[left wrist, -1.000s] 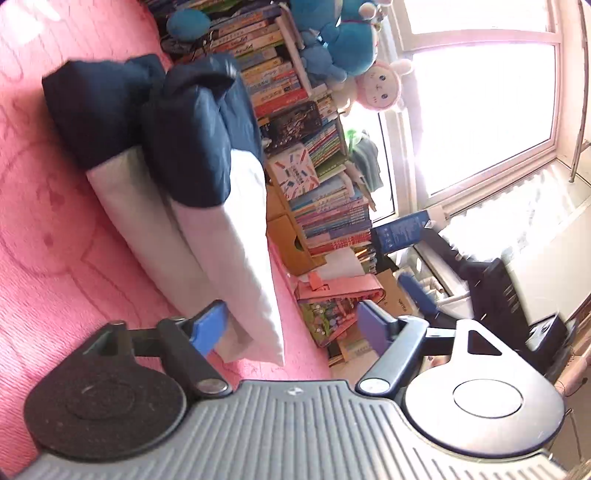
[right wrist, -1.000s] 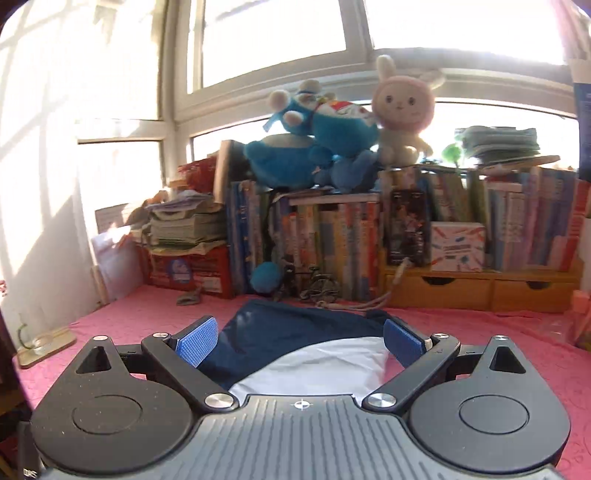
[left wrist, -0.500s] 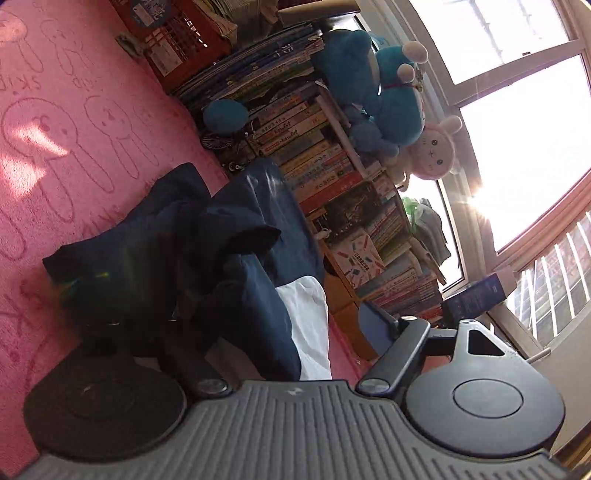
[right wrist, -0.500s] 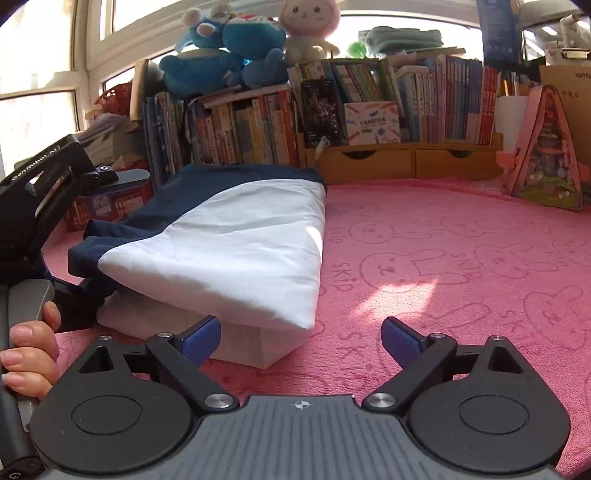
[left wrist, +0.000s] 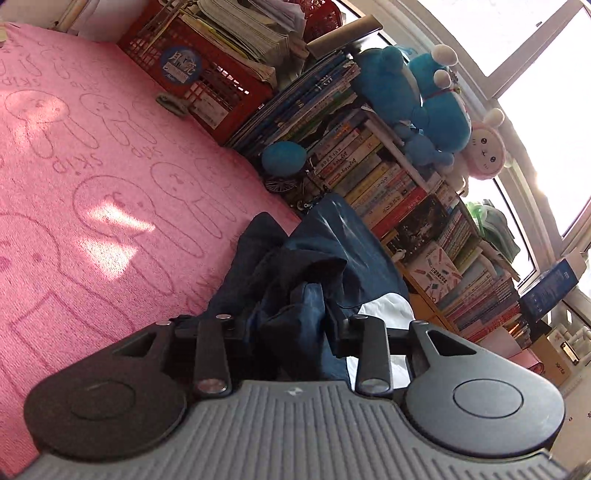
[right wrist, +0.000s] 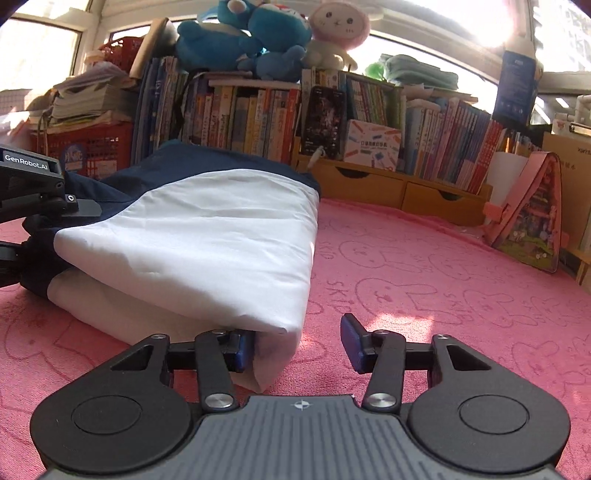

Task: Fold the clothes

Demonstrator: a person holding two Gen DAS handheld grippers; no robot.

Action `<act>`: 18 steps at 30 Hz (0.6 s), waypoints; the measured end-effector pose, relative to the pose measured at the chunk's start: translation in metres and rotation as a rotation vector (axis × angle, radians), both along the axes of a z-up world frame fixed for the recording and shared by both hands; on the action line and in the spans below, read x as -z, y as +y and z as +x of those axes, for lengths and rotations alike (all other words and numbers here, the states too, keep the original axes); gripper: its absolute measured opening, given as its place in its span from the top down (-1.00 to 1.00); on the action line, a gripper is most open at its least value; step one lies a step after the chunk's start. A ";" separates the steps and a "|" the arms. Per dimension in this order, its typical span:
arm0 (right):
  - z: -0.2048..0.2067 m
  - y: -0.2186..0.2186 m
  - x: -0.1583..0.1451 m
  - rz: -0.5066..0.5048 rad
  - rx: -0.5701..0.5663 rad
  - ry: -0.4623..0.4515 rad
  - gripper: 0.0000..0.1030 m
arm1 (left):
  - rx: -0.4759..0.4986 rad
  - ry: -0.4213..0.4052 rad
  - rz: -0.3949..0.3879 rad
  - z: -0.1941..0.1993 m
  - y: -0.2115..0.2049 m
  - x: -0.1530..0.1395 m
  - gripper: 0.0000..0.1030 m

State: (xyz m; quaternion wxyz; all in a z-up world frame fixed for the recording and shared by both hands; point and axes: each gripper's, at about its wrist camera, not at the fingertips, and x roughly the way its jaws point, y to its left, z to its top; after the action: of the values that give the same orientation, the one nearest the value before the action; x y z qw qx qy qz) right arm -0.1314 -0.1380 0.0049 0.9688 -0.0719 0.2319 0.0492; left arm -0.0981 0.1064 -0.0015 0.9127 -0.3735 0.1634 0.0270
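Having closed in: left gripper [left wrist: 291,328], garment [left wrist: 325,258]

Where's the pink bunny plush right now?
The pink bunny plush sits atop the bookshelf under the window, just right of the blue plush toys, in both views.

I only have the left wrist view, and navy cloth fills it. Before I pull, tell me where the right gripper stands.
Observer: The right gripper is open, low over the pink mat.
Operator: Say what lies between its fingers.
Observer: The white folded corner of the garment. It touches one of the fingers; the other is clear of it.
Operator: Report the fold.
Observer: A white layer lies over a second white layer. The navy end sits at the far side, by your left gripper.
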 end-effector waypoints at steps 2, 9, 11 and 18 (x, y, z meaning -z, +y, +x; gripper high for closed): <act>0.001 0.003 0.002 -0.019 -0.001 -0.004 0.46 | -0.026 0.009 0.099 -0.002 -0.003 -0.004 0.59; -0.001 0.007 0.008 -0.078 -0.018 -0.018 0.46 | -0.017 0.062 0.229 -0.005 -0.003 -0.005 0.71; -0.001 0.009 0.008 -0.091 -0.025 -0.023 0.47 | -0.035 0.063 0.278 -0.006 0.000 -0.008 0.74; -0.003 0.012 0.010 -0.116 -0.044 -0.035 0.59 | -0.105 0.086 0.490 -0.020 0.020 -0.020 0.97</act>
State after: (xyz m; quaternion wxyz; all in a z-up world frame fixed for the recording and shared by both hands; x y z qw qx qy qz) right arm -0.1343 -0.1264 -0.0052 0.9656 -0.1340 0.2156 0.0556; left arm -0.1177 0.1262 0.0182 0.9656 -0.1474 0.1710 0.1289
